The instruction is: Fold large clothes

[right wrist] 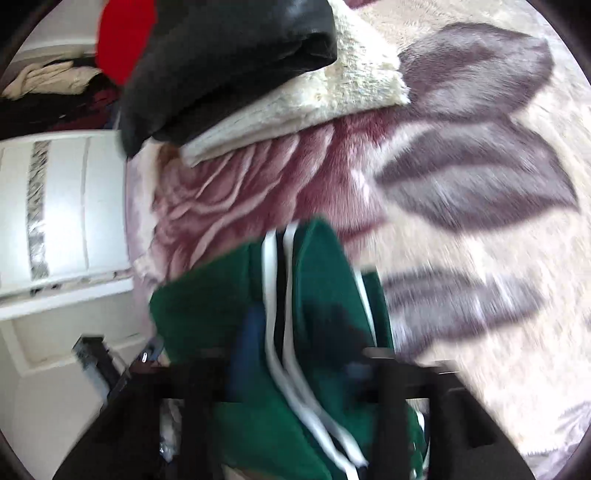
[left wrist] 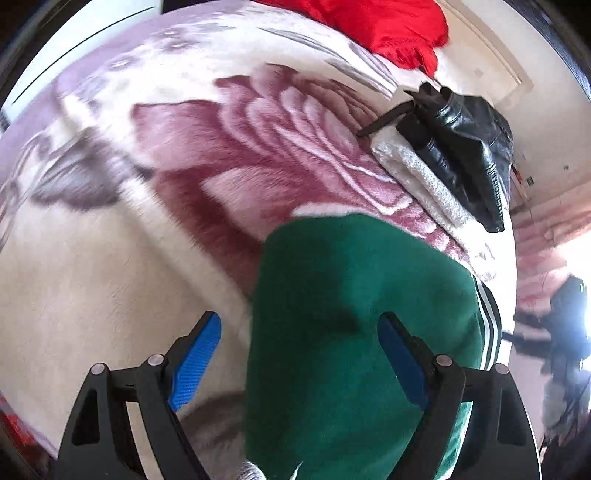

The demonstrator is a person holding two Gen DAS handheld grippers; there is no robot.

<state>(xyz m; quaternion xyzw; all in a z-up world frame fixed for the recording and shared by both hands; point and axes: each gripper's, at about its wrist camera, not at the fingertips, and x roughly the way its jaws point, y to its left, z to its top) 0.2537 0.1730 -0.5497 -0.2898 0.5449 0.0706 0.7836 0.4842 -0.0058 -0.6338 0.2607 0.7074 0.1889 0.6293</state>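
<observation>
A green garment (left wrist: 354, 295) with white and black side stripes lies folded on a rose-patterned blanket (left wrist: 229, 155). My left gripper (left wrist: 299, 350) is open, its blue-padded fingers (left wrist: 195, 365) wide apart; the right finger rests over the green cloth, the left one over the blanket. In the right wrist view the green garment (right wrist: 317, 280) fills the space between the fingers of my right gripper (right wrist: 299, 343). That view is blurred, so the jaw state there is unclear.
A black leather jacket (left wrist: 461, 147) lies on a folded cream fleece (left wrist: 417, 177) at the blanket's far right; both show in the right wrist view (right wrist: 229, 51). A red garment (left wrist: 388, 26) lies at the far edge. A white headboard (right wrist: 62, 210) stands left.
</observation>
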